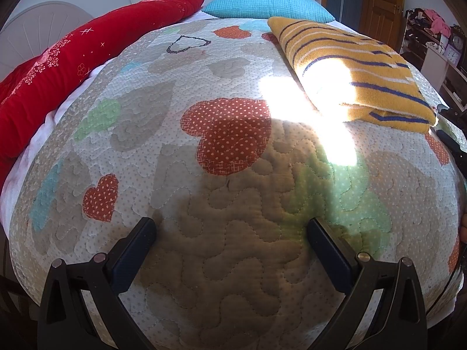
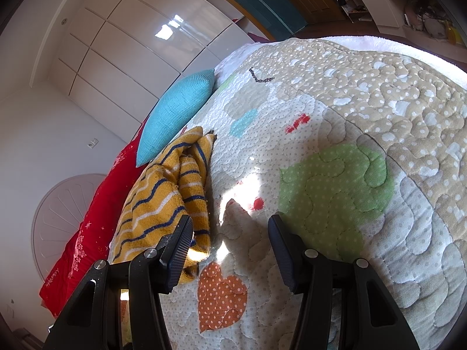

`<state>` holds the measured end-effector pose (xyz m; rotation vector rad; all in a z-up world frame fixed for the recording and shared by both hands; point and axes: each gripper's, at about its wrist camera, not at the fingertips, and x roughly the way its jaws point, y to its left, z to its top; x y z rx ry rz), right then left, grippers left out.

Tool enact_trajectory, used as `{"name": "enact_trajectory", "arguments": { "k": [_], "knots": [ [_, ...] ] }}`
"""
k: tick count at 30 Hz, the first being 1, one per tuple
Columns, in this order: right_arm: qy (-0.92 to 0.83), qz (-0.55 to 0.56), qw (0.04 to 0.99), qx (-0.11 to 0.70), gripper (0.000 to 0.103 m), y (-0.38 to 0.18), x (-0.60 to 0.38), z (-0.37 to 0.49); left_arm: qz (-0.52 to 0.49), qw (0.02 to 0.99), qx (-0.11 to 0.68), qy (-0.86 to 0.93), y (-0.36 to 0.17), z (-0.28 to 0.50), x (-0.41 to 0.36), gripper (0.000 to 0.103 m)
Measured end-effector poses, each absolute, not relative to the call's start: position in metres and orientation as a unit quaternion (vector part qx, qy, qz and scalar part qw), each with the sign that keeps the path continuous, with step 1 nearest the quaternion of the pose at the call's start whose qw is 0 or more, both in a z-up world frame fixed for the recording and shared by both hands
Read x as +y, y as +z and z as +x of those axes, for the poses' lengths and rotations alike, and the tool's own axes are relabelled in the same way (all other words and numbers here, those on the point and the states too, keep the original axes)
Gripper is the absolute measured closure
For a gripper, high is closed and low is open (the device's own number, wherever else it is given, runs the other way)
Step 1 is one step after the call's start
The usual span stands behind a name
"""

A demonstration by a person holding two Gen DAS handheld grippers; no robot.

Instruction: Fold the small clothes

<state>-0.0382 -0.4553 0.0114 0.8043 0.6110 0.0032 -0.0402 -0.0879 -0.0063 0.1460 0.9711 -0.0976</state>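
Observation:
A yellow knit garment point(image 1: 359, 73) with blue and white stripes lies folded on the heart-patterned quilt point(image 1: 221, 175), at the far right in the left wrist view. My left gripper point(image 1: 232, 227) is open and empty above the quilt's middle, well short of the garment. In the right wrist view the garment point(image 2: 166, 201) lies at the left. My right gripper point(image 2: 230, 227) is open and empty, its left finger point(image 2: 178, 250) just beside the garment's near edge. The right gripper's tip also shows at the right edge of the left wrist view point(image 1: 451, 134).
A turquoise pillow point(image 1: 268, 5) and a red blanket point(image 1: 73, 64) lie at the head of the bed. White wardrobes point(image 2: 131, 43) stand behind. A shelf with clocks and clutter point(image 1: 437, 43) and a wooden door point(image 1: 382, 3) are at the right.

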Motion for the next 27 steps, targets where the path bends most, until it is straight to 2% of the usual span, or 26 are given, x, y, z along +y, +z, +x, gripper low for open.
{"name": "enact_trajectory", "arguments": {
  "k": [21,27],
  "knots": [
    [0.002,0.390,0.874,0.289,0.046,0.011,-0.456,-0.039,0.070,0.883,0.462,-0.048,-0.007,-0.040,-0.088,0.000],
    [-0.004,0.385,0.875,0.294,0.046,0.012,-0.453,-0.039,0.036,0.873,0.482,-0.061,-0.008,-0.027,-0.083,0.000]
  ]
}}
